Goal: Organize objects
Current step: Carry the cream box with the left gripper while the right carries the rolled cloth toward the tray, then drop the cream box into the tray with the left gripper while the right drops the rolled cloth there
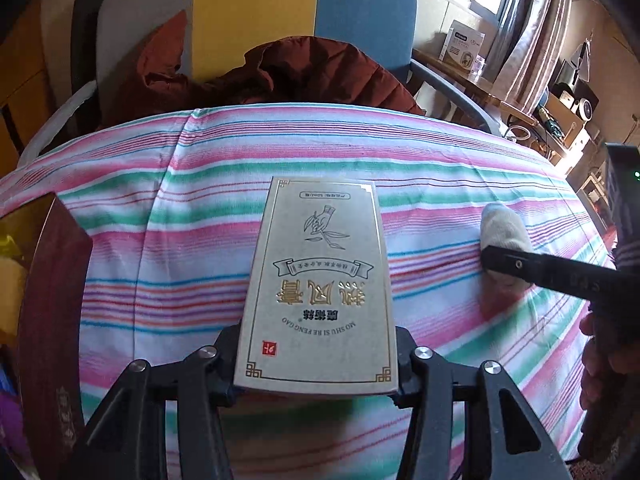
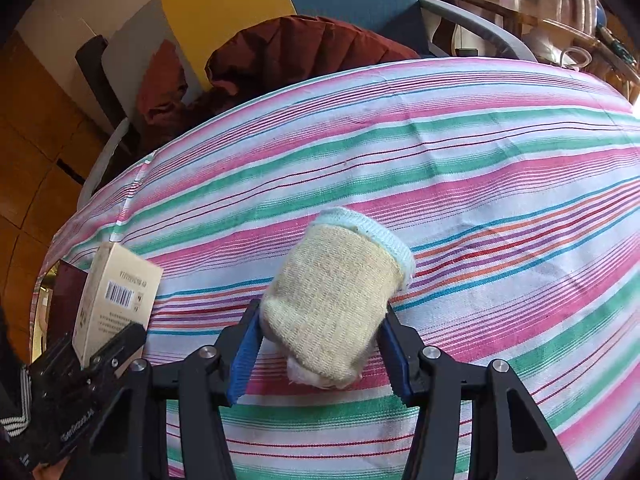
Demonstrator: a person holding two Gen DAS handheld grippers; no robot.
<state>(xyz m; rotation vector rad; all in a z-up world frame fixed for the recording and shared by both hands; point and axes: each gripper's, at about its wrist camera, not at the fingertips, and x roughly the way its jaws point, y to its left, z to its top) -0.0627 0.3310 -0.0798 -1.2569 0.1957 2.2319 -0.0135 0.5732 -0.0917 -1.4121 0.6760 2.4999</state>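
Two objects are held over the striped cloth (image 2: 460, 160), neither yet put away.

The cloth-covered surface is otherwise seen nearly bare. A dark red box (image 1: 52, 280) is seen at its left edge, possibly the destination. The cream carton (image 1: 320, 280) is clamped between the jaws of the left gripper (image 1: 316, 364), above mid-cloth. The rolled beige sock (image 2: 336, 300) is pinched by the right gripper (image 2: 320, 352), just above the cloth. Placement of both is judged outstanding.
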